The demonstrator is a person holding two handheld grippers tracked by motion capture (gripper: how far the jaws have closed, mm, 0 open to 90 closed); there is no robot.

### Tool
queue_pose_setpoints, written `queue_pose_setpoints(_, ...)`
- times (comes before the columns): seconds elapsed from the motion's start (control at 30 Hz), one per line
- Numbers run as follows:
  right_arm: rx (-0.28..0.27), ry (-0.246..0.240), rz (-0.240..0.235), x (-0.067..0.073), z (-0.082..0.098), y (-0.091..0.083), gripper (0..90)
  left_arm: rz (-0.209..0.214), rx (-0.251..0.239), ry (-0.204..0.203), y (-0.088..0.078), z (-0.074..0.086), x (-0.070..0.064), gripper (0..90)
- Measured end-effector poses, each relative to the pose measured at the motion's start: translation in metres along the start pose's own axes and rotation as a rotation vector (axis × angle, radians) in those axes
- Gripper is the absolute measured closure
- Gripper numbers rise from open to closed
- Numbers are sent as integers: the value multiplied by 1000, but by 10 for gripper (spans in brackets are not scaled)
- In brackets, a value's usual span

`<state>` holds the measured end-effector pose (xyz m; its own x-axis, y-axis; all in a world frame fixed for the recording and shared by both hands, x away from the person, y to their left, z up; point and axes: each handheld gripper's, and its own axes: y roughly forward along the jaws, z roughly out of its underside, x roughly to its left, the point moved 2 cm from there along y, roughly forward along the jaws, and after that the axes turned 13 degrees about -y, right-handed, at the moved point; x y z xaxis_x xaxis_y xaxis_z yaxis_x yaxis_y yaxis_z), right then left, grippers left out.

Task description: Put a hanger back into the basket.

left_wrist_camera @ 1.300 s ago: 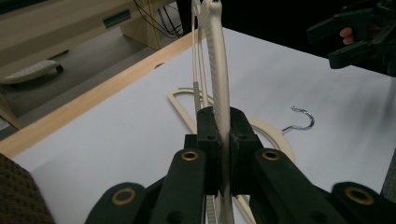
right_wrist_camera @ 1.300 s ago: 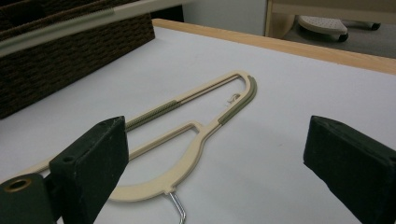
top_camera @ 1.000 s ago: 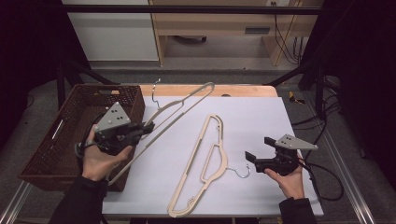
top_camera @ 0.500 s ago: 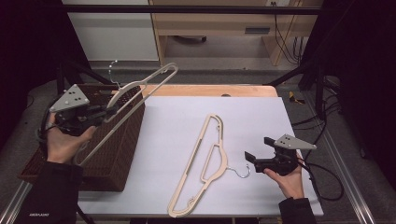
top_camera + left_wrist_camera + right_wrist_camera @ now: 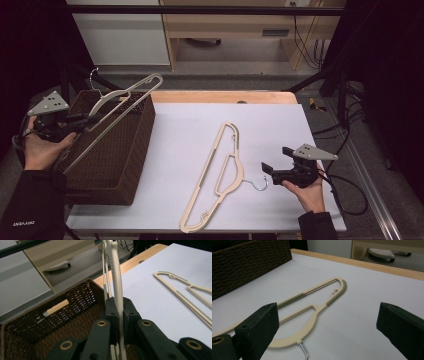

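left gripper point(image 5: 82, 121) is seen at the far left of the high view, carried in the person's left hand point(image 5: 42, 147) above the wicker basket point(image 5: 107, 170). its jaws are closed tight on a cream hanger point(image 5: 122, 102), gripped at one of the thin bars; in the left gripper view the bar point(image 5: 117, 292) is pinched between the two black pads and runs up and away from the camera. the held hanger is lifted clear of the table and tilted, its metal hook point(image 5: 93, 75) pointing up at the far side, its long lower bar slanting down over the basket's open top. whether any part of it touches the basket rim cannot be told.

the basket is dark brown, woven, set at the left edge of the white table point(image 5: 300, 130); a cut-out handle point(image 5: 56, 308) is noted in its far wall.

a second cream hanger point(image 5: 220, 175) is lying flat on the table near the middle, hook point(image 5: 258, 182) toward the right gripper point(image 5: 270, 170). that gripper is held low in the right hand point(image 5: 310, 192), just beside the hook, not touching it. its jaws are spread wide with nothing between them; in the right gripper view the flat hanger point(image 5: 312, 311) is seen on the table beyond the parted pads.
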<state>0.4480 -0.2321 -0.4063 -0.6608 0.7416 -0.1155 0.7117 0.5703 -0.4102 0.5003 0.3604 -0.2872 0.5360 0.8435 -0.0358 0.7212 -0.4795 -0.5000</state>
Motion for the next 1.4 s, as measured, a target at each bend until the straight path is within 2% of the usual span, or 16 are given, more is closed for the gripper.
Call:
queue_pose_setpoints(0.2,5,2,3,1,0,1,45,-23,19,-36,-4,13,20,851)
queue_pose_setpoints(0.33,8,1,0,1,0,2,44,-28,26,-68,-4,22,30,851)
queue_pose_setpoints(0.47,11,-3,-1,1,1,2,44,-39,53,-79,-2,31,38,851)
queue_pose_setpoints(0.63,9,4,-1,2,1,3,44,-38,52,-70,-1,31,39,850)
queue_pose_setpoints(0.83,13,1,-1,2,1,3,43,-41,51,-91,-1,36,46,851)
queue_pose_setpoints(1.0,11,2,0,2,1,4,43,-34,92,-105,2,50,55,861)
queue_pose_setpoints(1.07,20,0,-3,2,1,4,42,-18,100,-124,4,56,56,860)
queue_pose_setpoints(1.23,23,-2,-5,3,2,5,43,-15,131,-159,6,71,61,861)
queue_pose_setpoints(1.3,20,0,-7,3,2,6,43,-9,158,-162,7,76,62,863)
queue_pose_setpoints(1.37,25,0,-6,3,2,6,43,-3,152,-164,10,78,60,863)
queue_pose_setpoints(1.4,26,-1,-5,4,2,7,43,-1,164,-162,14,79,59,863)
